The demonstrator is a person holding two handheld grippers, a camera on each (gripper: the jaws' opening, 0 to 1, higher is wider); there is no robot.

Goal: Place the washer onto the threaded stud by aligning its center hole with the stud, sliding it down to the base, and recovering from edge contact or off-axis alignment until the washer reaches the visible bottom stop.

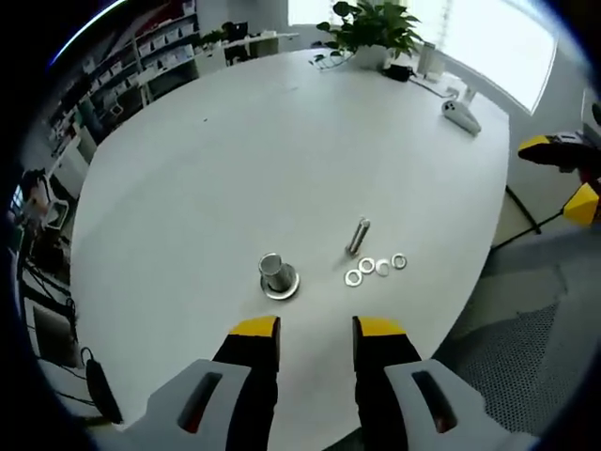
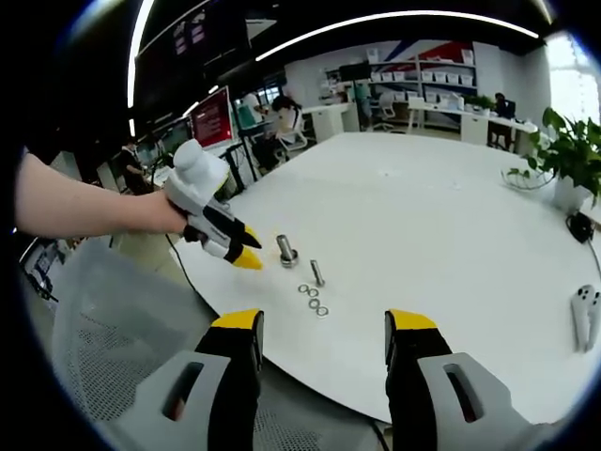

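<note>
**Ana:** Office room, big white table (image 1: 282,141). What sits on it, from the left, in the left gripper view?

**Ben:** Shelving (image 1: 141,56) with boxes runs along the far wall at upper left; I cannot tell what the boxes hold, and the labels are too small to read. Low on the table stands the threaded stud (image 1: 278,274), upright on its round base. Right of it a loose bolt (image 1: 358,236) lies flat, and just below that lies a short row of four washers (image 1: 375,268), apart from the stud. At the far edge is a potted plant (image 1: 376,33), with a white controller (image 1: 461,116) to its right.

**Ana:** And the left gripper (image 1: 315,329)?

**Ben:** Jaws parted, yellow tips, nothing between them, hovering near the stud. The right gripper's yellow tips enter at that view's right edge.

**Ana:** The right gripper view?

**Ben:** A hand (image 2: 164,214) at left holds the left gripper over the table edge, its tips just beside the stud. A red screen (image 2: 214,117) behind carries writing too blurred to read. The right gripper (image 2: 322,324) has jaws wide, holding nothing, off the table's near edge.
</note>
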